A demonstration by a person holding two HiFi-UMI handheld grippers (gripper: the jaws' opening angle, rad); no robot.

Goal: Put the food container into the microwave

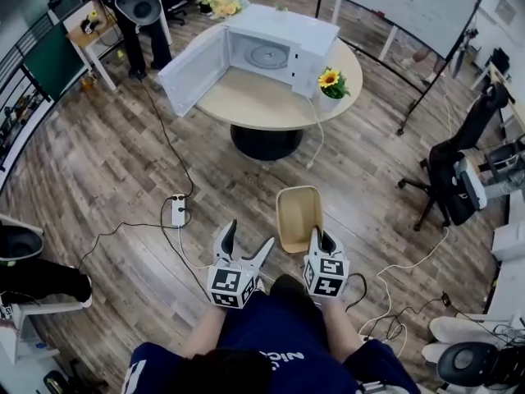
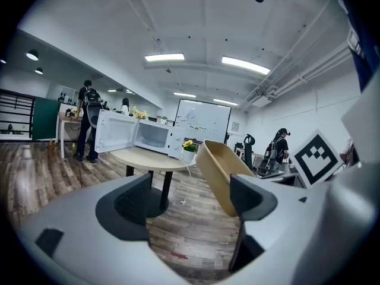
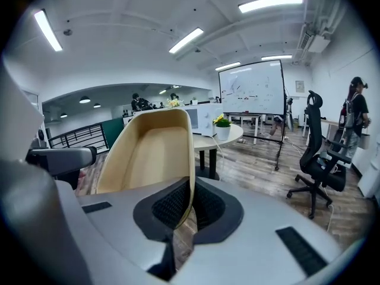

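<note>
A tan, empty food container [image 1: 299, 217] hangs above the wooden floor, and my right gripper [image 1: 321, 241] is shut on its rim. In the right gripper view the container [image 3: 151, 153] fills the middle, its rim pinched between the two ribbed pads [image 3: 172, 205]. My left gripper [image 1: 245, 243] stands open beside it to the left, holding nothing; in its own view the container [image 2: 221, 174] shows past the right jaw. The white microwave [image 1: 262, 53] stands far ahead on a round table [image 1: 254, 101], its door swung wide open to the left.
A potted sunflower [image 1: 330, 84] stands at the table's right edge, next to the microwave. A power strip [image 1: 178, 210] and cables lie on the floor between me and the table. Office chairs [image 1: 459, 175] stand to the right, a whiteboard [image 1: 410, 2] behind.
</note>
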